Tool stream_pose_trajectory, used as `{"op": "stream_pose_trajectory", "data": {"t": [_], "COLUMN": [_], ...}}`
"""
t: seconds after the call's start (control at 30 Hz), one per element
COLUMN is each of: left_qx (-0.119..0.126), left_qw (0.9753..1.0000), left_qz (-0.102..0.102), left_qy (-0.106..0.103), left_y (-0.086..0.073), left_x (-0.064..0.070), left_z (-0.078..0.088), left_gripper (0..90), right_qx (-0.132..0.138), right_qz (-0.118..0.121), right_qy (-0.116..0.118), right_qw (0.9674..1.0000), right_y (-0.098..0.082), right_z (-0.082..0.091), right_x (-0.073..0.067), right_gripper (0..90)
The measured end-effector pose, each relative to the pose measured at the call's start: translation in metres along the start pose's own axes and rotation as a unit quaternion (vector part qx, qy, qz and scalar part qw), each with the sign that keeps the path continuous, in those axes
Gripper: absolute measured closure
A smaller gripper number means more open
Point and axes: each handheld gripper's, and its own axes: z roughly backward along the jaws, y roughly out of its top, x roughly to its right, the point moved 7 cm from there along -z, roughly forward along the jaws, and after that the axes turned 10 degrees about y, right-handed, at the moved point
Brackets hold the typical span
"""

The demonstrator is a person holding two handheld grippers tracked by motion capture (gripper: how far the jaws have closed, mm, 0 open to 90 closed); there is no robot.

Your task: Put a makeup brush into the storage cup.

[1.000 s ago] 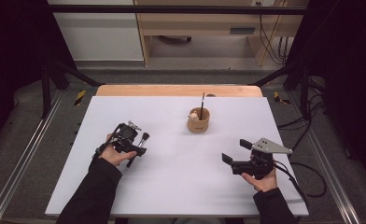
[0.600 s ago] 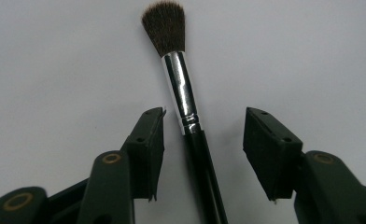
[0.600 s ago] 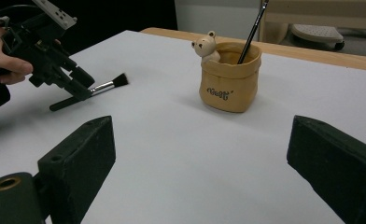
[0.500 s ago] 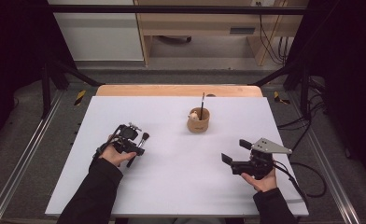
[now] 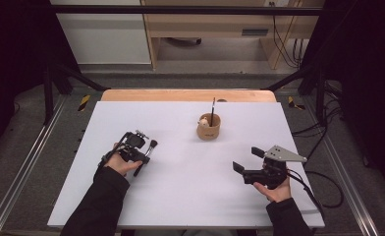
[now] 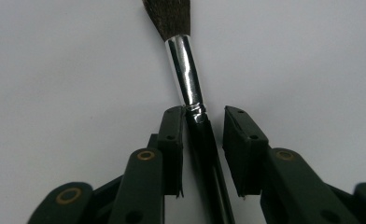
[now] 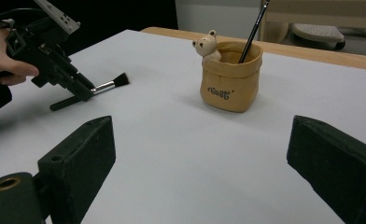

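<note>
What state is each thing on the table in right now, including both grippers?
Left gripper: fingers around the makeup brush handle, with a gap still showing at one finger; grip unclear.
Makeup brush: between those fingers, bristles pointing away from the gripper.
Right gripper: open, empty, aimed toward the pot.
Bear pot: upright on the table, untouched.
Thin brush: standing in the pot, leaning.

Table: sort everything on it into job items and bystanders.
Job, likely:
brush between the left gripper's jaws
holder pot with another brush inside
right gripper, open

Bystanders:
none on the white table
</note>
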Motion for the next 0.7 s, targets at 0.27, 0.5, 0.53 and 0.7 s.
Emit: {"op": "stream_pose_trajectory", "data": {"t": [0.27, 0.5, 0.53, 0.7], "left_qx": [0.001, 0.001, 0.000, -0.010], "left_qw": [0.9999, 0.9997, 0.9997, 0.9992], "left_qz": [-0.012, -0.023, -0.025, -0.038], "left_qy": [0.002, 0.002, 0.002, -0.002], "left_y": [-0.0005, -0.0009, -0.0009, -0.0005], "left_x": [-0.0019, -0.0027, -0.0027, -0.0022], "left_z": [-0.0002, 0.0001, 0.0002, 0.0009], "left_gripper": [72.9, 77.4, 77.4, 74.4], "right_qx": [0.001, 0.001, 0.001, 0.001], "right_qz": [-0.001, -0.001, -0.001, -0.001], "right_qy": [0.001, 0.002, 0.002, 0.002], "right_qw": [1.0000, 1.0000, 1.0000, 1.0000], "right_y": [0.0001, 0.0001, 0.0001, 0.0002], "right_z": [0.0000, -0.0002, -0.0002, 0.0000], "right_x": [-0.0003, -0.0005, -0.0005, -0.0003], "right_gripper": [8.4, 8.5, 8.5, 8.6]}}
